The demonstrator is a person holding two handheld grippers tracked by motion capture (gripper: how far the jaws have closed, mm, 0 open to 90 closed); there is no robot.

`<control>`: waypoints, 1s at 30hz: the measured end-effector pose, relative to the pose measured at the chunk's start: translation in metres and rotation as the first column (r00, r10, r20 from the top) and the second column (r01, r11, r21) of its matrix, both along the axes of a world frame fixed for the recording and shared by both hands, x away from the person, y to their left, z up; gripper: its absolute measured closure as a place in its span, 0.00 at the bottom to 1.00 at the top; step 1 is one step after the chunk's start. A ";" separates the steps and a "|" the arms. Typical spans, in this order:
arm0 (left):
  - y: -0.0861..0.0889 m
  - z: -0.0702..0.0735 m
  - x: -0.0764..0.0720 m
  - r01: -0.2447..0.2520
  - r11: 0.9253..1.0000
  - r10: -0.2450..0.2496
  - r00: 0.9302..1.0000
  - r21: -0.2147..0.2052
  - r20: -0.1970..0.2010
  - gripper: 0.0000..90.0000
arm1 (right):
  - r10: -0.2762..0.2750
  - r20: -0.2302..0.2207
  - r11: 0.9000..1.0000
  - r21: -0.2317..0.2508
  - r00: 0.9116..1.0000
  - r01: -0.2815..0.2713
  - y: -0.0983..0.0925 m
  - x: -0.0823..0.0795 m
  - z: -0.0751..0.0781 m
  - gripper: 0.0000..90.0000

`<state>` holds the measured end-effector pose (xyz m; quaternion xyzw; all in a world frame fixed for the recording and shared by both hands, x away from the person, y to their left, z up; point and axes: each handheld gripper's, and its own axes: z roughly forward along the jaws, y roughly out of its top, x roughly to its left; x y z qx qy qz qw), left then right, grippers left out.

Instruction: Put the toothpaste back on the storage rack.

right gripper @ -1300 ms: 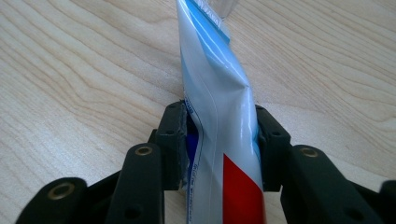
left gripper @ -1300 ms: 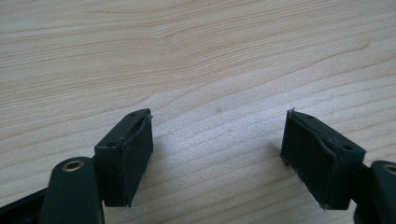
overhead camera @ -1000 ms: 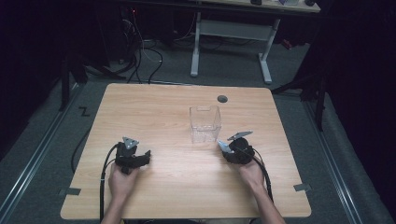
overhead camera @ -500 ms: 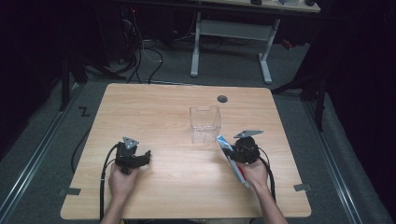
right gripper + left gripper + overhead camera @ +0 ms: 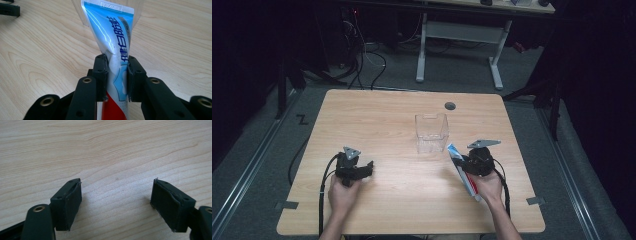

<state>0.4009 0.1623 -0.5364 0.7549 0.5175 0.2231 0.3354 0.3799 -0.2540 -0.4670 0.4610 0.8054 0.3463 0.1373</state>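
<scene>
A blue, white and red toothpaste tube (image 5: pixel 453 152) (image 5: pixel 112 32) is held by my right gripper (image 5: pixel 463 166) (image 5: pixel 117 62). The jaws have just been closing on it and now press on its middle from both sides. The tube's flat crimped end points at a clear plastic box (image 5: pixel 431 132) (image 5: pixel 140 10) standing just beyond it. Over at the table's left, my left gripper (image 5: pixel 368 169) (image 5: pixel 116 192) rests low on the wood, open, with bare table between its pads.
The wooden table (image 5: pixel 377 120) has a round cable hole (image 5: pixel 450 106) behind the box. A desk frame and cables stand on the dark floor beyond the far edge. The left gripper's jaw tips (image 5: pixel 10 8) appear far off in the right gripper view.
The right gripper has risen slightly with the tube, whose flat end now stands off the table beside the box. The left gripper has stayed where it was.
</scene>
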 end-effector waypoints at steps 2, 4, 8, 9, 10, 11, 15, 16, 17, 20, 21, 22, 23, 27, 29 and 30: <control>0.000 0.000 0.000 0.000 1.000 0.000 1.000 0.000 0.000 0.28 | -0.002 0.008 1.000 0.004 1.000 0.002 -0.002 -0.001 0.002 0.81; 0.000 0.000 0.000 -0.001 1.000 0.001 1.000 0.000 0.000 0.28 | -0.006 0.012 1.000 0.016 1.000 0.006 -0.005 -0.002 0.003 0.81; 0.000 0.000 0.000 -0.001 1.000 0.001 1.000 0.000 0.000 0.28 | -0.012 0.026 0.999 0.038 1.000 0.011 -0.011 -0.004 0.008 0.82; 0.000 0.000 0.000 -0.002 1.000 0.002 1.000 0.000 0.000 0.28 | -0.015 0.024 0.999 0.044 1.000 0.014 -0.012 -0.004 0.009 0.82; 0.000 0.000 0.000 -0.002 1.000 0.002 1.000 0.000 0.000 0.28 | -0.016 0.027 0.999 0.051 1.000 0.014 -0.014 -0.005 0.010 0.82; 0.000 0.000 0.000 -0.003 1.000 0.003 1.000 0.000 0.001 0.28 | -0.017 0.030 0.998 0.056 0.999 0.015 -0.015 -0.005 0.011 0.82; 0.000 0.000 0.000 -0.003 1.000 0.003 1.000 -0.001 0.001 0.28 | -0.021 0.044 0.998 0.052 0.999 0.019 -0.019 -0.008 0.017 0.82; 0.000 0.000 0.000 -0.003 1.000 0.003 1.000 -0.001 0.000 0.28 | -0.021 0.049 0.999 0.051 0.999 0.018 -0.020 -0.008 0.019 0.82; 0.000 0.000 0.000 -0.002 1.000 0.002 1.000 -0.001 0.000 0.28 | -0.021 0.051 0.999 0.051 0.998 0.018 -0.021 -0.009 0.021 0.82; 0.000 0.000 0.000 -0.003 1.000 0.003 1.000 0.000 0.001 0.28 | -0.013 0.056 0.999 0.053 0.998 0.010 -0.026 -0.010 0.026 0.82; 0.000 0.000 0.000 -0.005 1.000 0.005 1.000 0.001 0.002 0.28 | -0.009 0.063 0.998 0.061 0.998 0.005 -0.029 -0.011 0.028 0.82; 0.000 0.000 0.000 -0.005 1.000 0.005 1.000 0.000 0.001 0.28 | -0.009 0.063 0.998 0.061 0.998 0.005 -0.029 -0.011 0.028 0.82; 0.000 0.000 0.000 -0.005 1.000 0.005 1.000 0.000 0.002 0.28 | -0.007 0.063 0.998 0.071 0.998 0.002 -0.031 -0.011 0.030 0.82; 0.000 0.000 0.000 -0.005 1.000 0.005 1.000 0.001 0.001 0.28 | 0.008 0.064 0.997 0.074 0.998 -0.013 -0.036 -0.012 0.035 0.82; 0.000 0.000 0.000 -0.005 1.000 0.005 1.000 0.001 0.001 0.28 | 0.010 0.068 0.997 0.070 0.998 -0.015 -0.038 -0.011 0.039 0.82; 0.000 0.000 0.000 -0.005 1.000 0.005 1.000 0.001 0.001 0.28 | 0.010 0.073 0.997 0.073 0.997 -0.015 -0.038 -0.010 0.042 0.82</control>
